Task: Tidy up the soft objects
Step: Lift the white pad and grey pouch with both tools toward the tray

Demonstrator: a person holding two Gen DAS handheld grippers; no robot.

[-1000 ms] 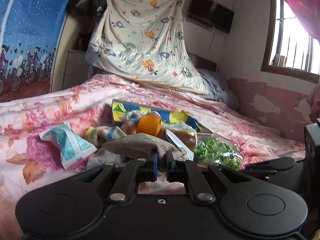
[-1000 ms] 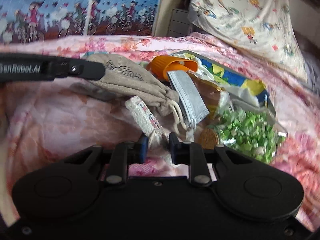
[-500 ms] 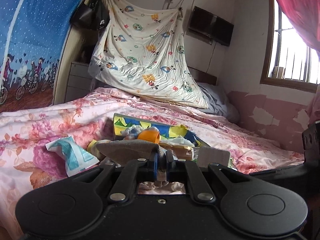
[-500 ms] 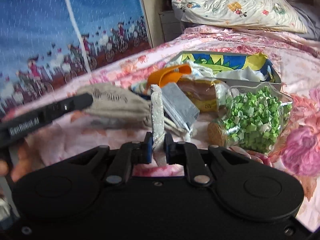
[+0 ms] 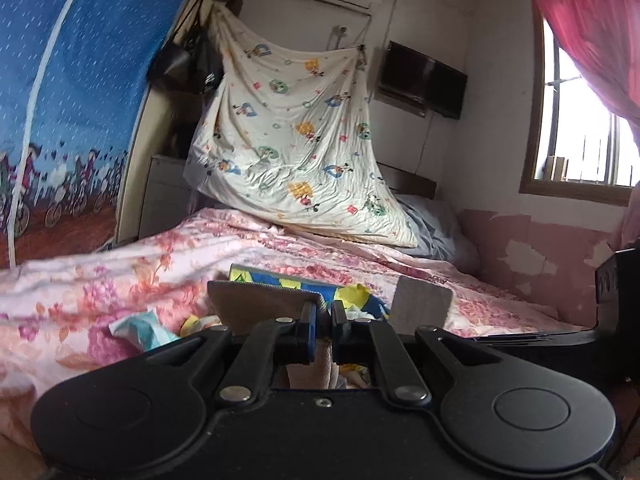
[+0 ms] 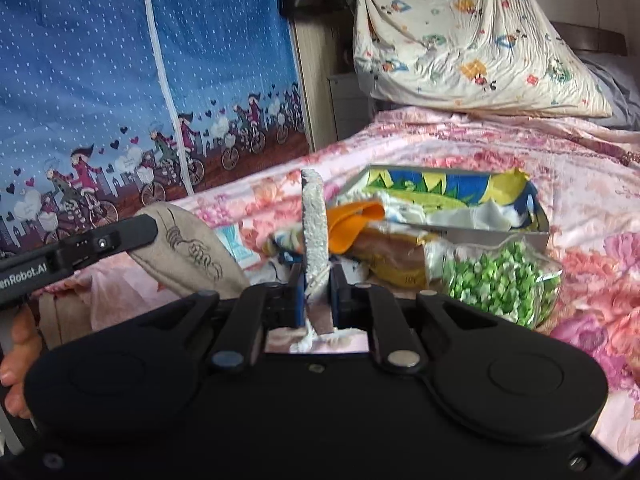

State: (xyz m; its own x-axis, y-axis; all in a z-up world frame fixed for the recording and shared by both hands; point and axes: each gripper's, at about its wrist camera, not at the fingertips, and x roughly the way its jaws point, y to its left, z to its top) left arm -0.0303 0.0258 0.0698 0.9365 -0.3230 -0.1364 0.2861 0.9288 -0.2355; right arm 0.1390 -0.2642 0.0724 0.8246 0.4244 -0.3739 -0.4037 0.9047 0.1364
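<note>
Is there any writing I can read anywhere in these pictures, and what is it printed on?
"enRobot.AI": white lettering on the black arm of the left gripper, cut off at the picture's left edge.
Dark curly marking on the beige pouch: may be script, not readable.
Small print on the yellow food packet: too blurred to read.
Cartoon-print sheet and blue curtain: pictures only, no readable words.

Bedsheet point(image 6: 460, 148) pink w/ floral print; curtain point(image 6: 100, 80) blue w/ white dots & cyclists; pouch point(image 6: 192, 248) beige w/ dark script; hanging cloth point(image 5: 296, 152) cream, cartoon print.
</note>
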